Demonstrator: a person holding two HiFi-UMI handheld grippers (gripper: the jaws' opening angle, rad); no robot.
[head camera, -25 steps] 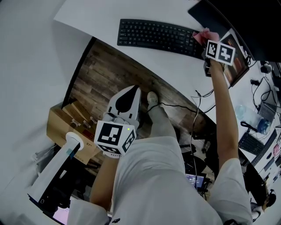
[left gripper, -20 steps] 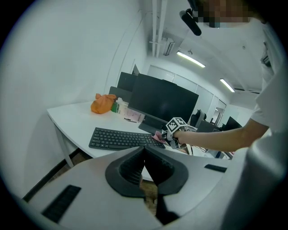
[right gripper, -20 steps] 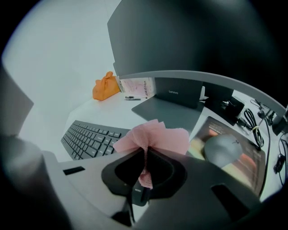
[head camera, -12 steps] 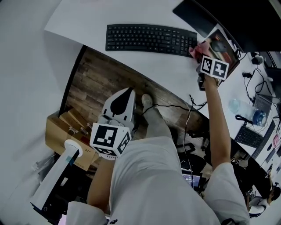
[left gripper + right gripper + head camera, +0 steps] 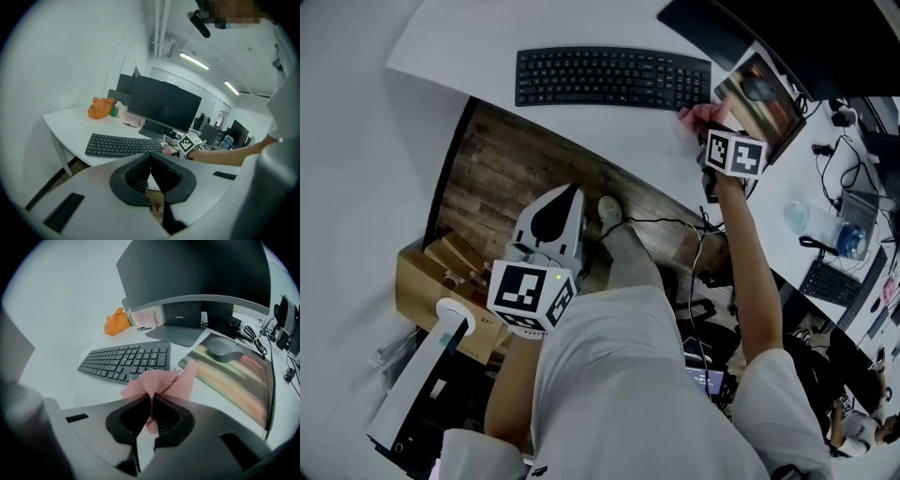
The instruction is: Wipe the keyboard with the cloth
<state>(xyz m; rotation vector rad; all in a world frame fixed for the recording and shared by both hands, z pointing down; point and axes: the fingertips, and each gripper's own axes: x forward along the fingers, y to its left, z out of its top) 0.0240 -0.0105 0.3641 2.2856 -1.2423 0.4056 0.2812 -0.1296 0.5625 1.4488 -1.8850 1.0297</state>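
Over at the right end of the curved white desk, the crumpled pink cloth sits pinched in the right gripper, just beside the near right corner of the flat black keyboard and not on its keys. So the cloth is in hand, and that much is done. The wiping itself, as far as I can judge, is all left to do (nothing on the keys tells me either way). The right gripper's jaws are clamped tight on a fold of the fabric, the rest fanning out ahead. Down by the person's lap, the left gripper has its jaws pressed together on nothing, well away from the desk.
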